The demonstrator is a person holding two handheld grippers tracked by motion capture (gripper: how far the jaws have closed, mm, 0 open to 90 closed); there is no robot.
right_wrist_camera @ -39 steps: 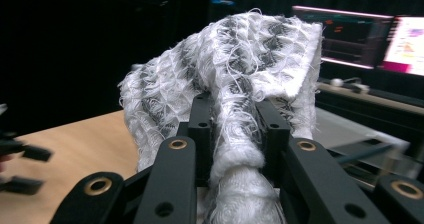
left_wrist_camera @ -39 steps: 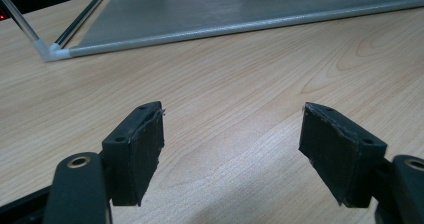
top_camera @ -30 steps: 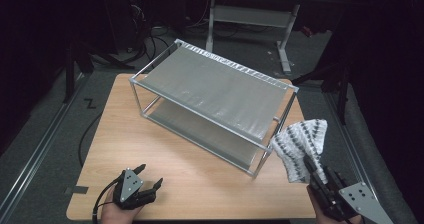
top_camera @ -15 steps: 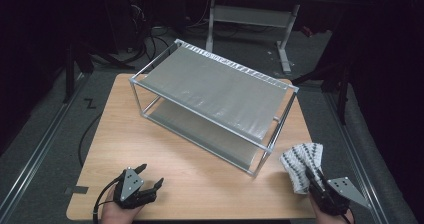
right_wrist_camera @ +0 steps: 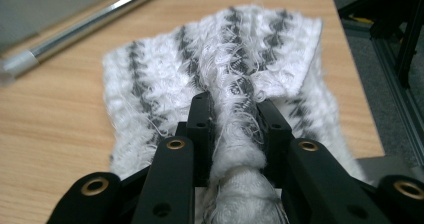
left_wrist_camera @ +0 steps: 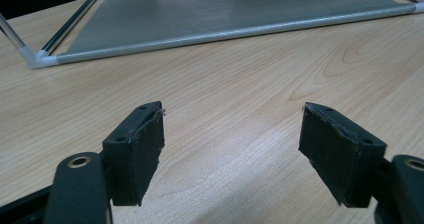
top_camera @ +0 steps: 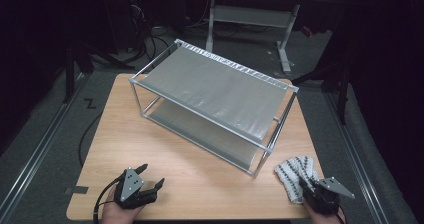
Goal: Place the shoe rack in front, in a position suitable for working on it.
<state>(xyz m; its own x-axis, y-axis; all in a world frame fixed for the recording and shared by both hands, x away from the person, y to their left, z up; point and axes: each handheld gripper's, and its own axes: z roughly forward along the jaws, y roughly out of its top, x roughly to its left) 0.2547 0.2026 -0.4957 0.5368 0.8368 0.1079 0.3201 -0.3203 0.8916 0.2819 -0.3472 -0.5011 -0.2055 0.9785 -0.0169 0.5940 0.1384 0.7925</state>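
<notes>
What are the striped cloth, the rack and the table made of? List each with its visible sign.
Striped cloth: fuzzy white knit or terry with grey stripes; loose fibres stand off it where the right gripper pinches it.
Rack: shiny silvery tubes, probably metal, with pale corner joints; shelves look like matte grey fabric or sheet.
Table: light wood-grain surface, smooth, possibly laminate.

Cloth [right_wrist_camera: 220, 84] near end hidden betw. jaws; rack [left_wrist_camera: 225, 14] cut off at top.

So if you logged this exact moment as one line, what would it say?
right gripper: shut on striped cloth, at table's right edge | left gripper: open, empty, on table | metal rack: mid-table
</notes>
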